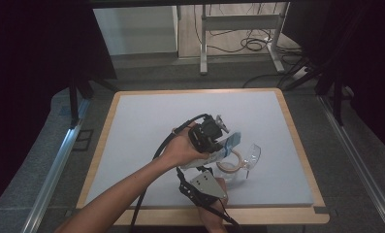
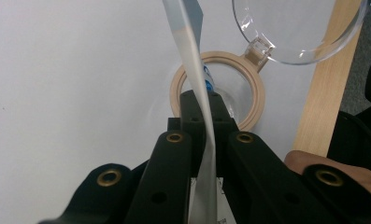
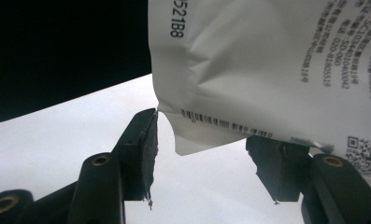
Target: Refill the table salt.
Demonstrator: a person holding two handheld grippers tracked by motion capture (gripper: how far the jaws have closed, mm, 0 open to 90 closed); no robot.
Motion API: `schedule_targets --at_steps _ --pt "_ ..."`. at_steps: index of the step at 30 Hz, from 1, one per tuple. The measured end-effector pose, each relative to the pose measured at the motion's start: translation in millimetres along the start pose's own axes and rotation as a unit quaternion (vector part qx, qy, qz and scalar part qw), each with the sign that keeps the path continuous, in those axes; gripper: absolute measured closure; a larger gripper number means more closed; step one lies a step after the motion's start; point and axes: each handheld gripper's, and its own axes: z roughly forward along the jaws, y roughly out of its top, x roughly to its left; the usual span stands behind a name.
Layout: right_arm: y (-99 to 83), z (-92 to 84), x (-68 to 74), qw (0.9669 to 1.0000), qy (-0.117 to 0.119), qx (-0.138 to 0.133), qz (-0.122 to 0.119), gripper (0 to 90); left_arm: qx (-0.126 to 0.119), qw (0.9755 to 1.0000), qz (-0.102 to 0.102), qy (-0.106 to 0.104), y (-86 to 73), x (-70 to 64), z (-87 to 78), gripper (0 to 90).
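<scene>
Pinching the white pouch [image 2: 199,107] edge-on above the wooden-rimmed jar [image 2: 255,100], the left gripper [image 2: 203,122] dangles its bottom corner at twelve o'clock between the right gripper's [image 3: 202,154] parted, untouching jaws.

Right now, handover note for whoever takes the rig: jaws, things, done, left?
Left gripper: jaws shut on the edge of the white pouch, held over the jar.
Right gripper: jaws open, pouch corner between them, pads not pressing on it.
Jar sits on the grey mat near the front edge; its clear lid hangs open to one side on a hinge.
Done: lid open, pouch lifted above the jar.
Left: probably grip the corner with the right gripper, then open the pouch. Whether the pouch is already torn, I cannot tell.
</scene>
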Motion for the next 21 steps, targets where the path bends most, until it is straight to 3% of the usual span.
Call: schedule_targets --at_steps 9,12,21 --pt "4.5 2.3 -2.1 0.9997 -0.01 -0.01 0.021 46.2 0.015 0.9998 0.009 0.005 5.7 -2.2 0.9 89.6" --pt "7.0 2.9 -1.4 0.9988 -0.013 -0.012 0.046 46.2 0.02 0.9997 0.013 0.007 8.5 -2.7 1.5 89.6" --pt "9.1 3.1 -3.7 0.9978 -0.024 -0.018 0.06 46.1 0.029 0.9993 0.022 0.011 16.7 -4.9 2.5 89.6"
